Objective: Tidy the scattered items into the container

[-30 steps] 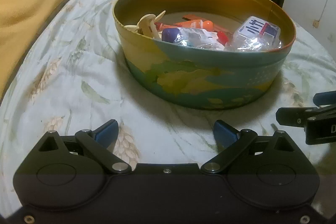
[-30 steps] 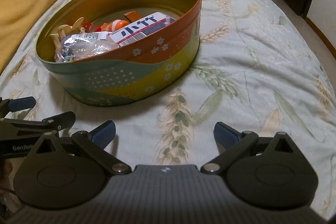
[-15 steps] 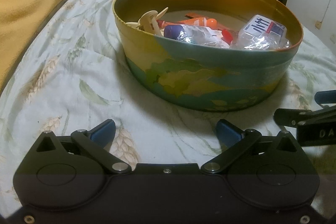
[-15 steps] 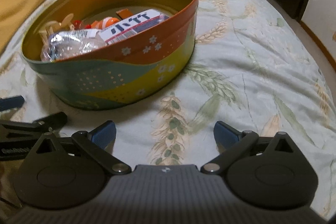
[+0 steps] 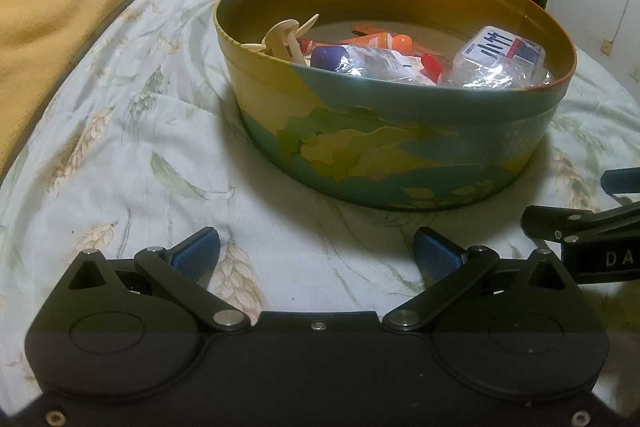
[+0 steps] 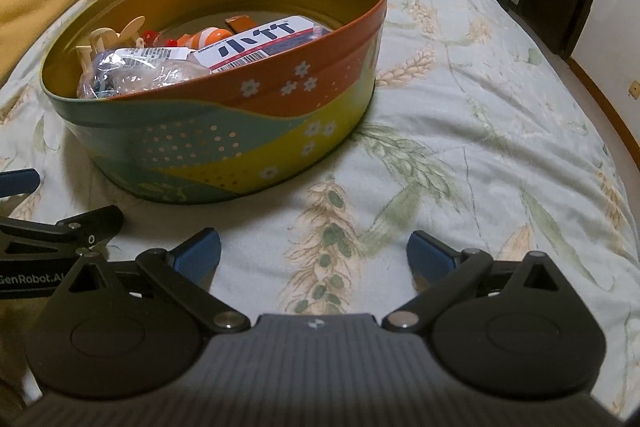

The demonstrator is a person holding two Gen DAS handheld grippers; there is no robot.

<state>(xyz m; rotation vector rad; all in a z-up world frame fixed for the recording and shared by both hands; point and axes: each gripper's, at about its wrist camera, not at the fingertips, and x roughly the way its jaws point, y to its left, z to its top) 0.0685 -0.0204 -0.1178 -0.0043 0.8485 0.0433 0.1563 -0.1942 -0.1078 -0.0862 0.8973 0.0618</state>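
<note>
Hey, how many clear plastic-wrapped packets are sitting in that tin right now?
2. One clear packet with a purple end lies mid-tin beside the cream hair clip; the other, with a white label, rests against the right wall of the tin. More may be buried underneath.

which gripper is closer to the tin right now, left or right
Left, though only slightly. The left gripper sits open directly in front of the tin, facing its near wall. The right gripper is open too, but offset to the tin's right, aimed mostly at bare bedspread.
</note>
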